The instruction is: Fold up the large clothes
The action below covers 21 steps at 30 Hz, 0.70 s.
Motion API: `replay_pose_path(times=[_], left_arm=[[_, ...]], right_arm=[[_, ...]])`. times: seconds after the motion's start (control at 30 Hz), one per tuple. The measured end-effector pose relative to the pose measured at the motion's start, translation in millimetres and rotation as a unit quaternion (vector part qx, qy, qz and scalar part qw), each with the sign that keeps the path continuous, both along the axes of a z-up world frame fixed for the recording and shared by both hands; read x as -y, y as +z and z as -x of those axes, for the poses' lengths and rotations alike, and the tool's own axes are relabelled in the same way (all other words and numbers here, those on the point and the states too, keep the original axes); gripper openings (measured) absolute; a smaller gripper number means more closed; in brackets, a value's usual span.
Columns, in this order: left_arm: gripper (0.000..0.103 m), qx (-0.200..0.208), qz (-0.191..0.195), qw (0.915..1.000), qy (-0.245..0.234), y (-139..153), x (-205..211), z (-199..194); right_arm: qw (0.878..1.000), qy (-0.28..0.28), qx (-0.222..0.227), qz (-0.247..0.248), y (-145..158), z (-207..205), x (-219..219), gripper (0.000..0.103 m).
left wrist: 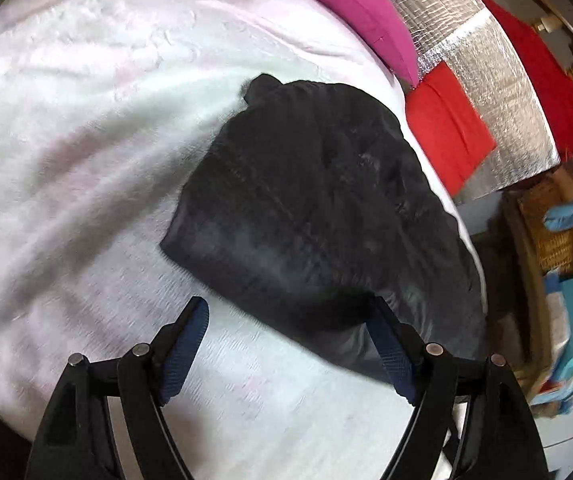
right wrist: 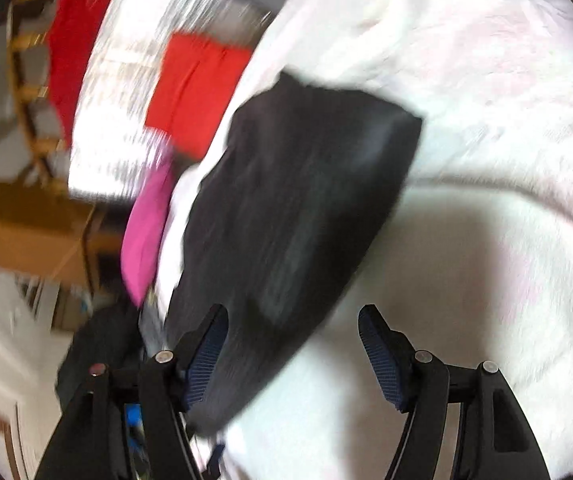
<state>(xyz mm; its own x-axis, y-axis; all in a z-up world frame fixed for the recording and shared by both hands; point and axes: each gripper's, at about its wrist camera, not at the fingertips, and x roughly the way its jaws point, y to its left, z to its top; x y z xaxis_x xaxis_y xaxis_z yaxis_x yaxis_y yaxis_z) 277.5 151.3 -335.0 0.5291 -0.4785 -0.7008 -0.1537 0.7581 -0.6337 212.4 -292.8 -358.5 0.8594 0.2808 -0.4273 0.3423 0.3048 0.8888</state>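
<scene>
A black garment, folded into a compact shape, lies on a pale pink fuzzy blanket. My left gripper is open above the garment's near edge; its right fingertip overlaps the cloth and nothing is held. In the right wrist view the same black garment lies ahead on the blanket, blurred by motion. My right gripper is open and empty, and its left fingertip overlaps the garment's near end.
A magenta cushion, folded red cloths and a silver foil sheet lie at the blanket's far side. A wicker basket and boxes stand beyond the edge. Wooden furniture shows in the right wrist view.
</scene>
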Motion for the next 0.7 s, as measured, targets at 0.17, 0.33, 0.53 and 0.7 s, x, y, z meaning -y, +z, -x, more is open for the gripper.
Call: replay_pose_path(times=[0.17,0.33,0.53,0.7], left_arm=[[0.080,0.010,0.030,0.9990,0.031,-3.7,-2.5,-10.6],[0.046,0.034,0.014,0.9988,0.033,5.5,-2.4,-26.6],[0.046,0.069,-0.010,0.9973,0.024,19.0,-7.8,-36.0],[0.061,0.015,0.016,0.9985,0.049,-1.7,-8.9,-40.9]], right_arm=[[0.999,-0.053,0.004,0.007,-4.0,-16.7,3.8,0.058],[0.997,-0.063,0.007,0.049,11.0,-22.2,-9.7,0.037],[0.991,-0.048,0.046,0.113,39.4,-27.4,-28.8,0.035],[0.999,-0.031,0.010,0.030,10.2,-30.1,-14.0,0.039]])
